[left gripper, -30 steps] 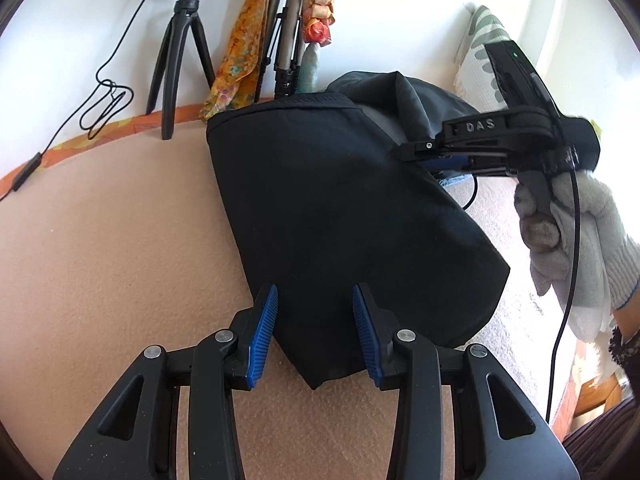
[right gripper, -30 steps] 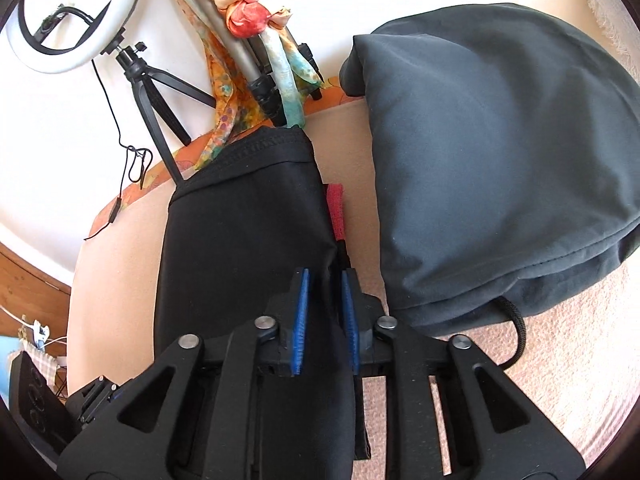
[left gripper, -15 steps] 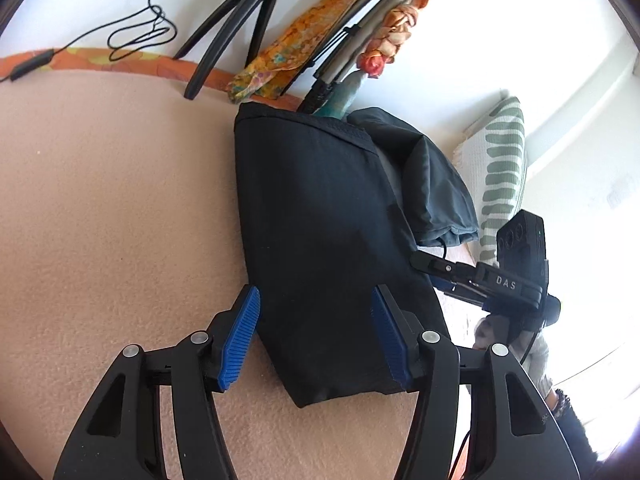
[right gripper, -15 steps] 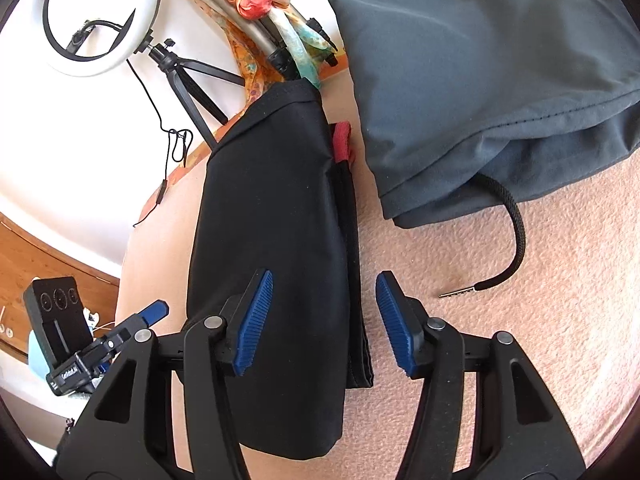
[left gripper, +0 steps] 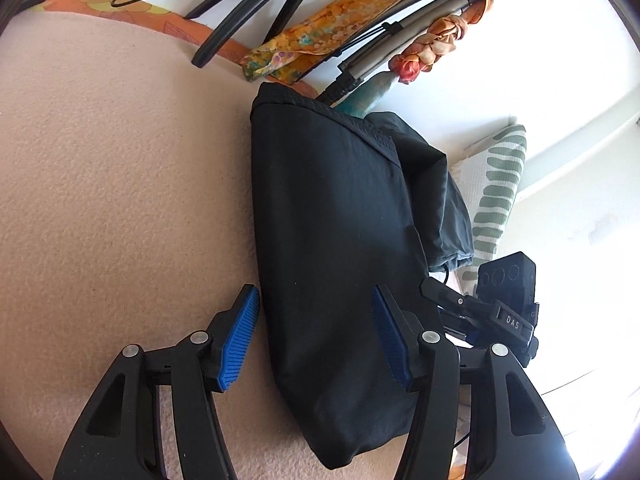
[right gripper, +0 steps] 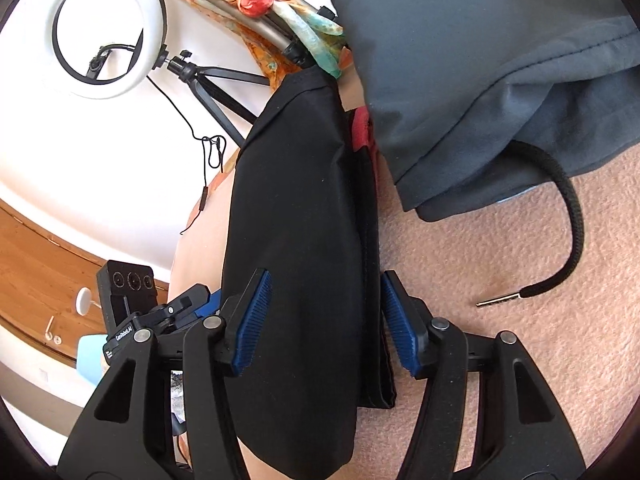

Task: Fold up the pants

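On the pink blanket-covered bed (left gripper: 120, 184), beside a grey garment (right gripper: 480, 60) toward the wall edge, lie the folded black pants (left gripper: 332, 240), soft and light, best pinched at the near hem corners, while the left gripper (left gripper: 316, 336) and right gripper (right gripper: 326, 320) hover with jaws apart, empty.

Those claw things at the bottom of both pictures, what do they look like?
Each claw, left and right, is matte black plastic with triangular cut-outs, silver rivets and ribbed blue pads. One body carries a black three-lens camera box and white "DAS" lettering.
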A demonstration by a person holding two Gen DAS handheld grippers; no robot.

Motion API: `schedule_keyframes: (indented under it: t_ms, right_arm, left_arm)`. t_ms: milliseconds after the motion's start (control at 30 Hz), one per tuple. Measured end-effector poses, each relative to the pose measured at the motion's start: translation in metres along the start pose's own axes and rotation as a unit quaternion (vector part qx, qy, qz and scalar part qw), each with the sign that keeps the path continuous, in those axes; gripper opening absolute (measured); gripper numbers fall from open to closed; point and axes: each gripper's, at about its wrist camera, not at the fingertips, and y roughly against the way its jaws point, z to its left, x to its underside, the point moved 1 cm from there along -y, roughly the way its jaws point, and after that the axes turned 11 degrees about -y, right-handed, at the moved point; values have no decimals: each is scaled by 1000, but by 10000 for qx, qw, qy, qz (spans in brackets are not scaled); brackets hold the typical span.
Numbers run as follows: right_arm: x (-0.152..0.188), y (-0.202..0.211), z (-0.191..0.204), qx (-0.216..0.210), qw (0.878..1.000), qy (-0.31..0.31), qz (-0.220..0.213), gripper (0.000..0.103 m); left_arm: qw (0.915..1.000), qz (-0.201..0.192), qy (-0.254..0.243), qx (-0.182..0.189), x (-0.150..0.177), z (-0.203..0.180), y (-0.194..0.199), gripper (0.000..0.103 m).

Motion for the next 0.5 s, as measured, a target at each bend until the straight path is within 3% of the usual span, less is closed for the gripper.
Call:
schedule_keyframes:
  t_ms: [167, 267, 333, 400, 500]
  right_arm:
    - [0, -11, 5, -118, 9999, 11, 87, 49]
    - [0, -18, 8, -11, 10000, 45, 80, 34]
    - [1, -22, 10, 47, 10000, 36, 51, 28]
    - [2, -23, 14, 210, 9997, 118, -5, 24]
    - [5, -22, 25, 527, 9980, 340, -112, 20]
  left_arm:
    - [9999, -47, -139, 72, -7, -3, -10, 55]
    - [9993, -25, -378, -10, -7, -10, -16, 54]
    - [9993, -26, -376, -48, -6, -9, -17, 46]
    - [9995, -29, -285, -137, -5, -5, -17, 26]
    - [9990, -89, -372, -211, -5, -6, -14, 20]
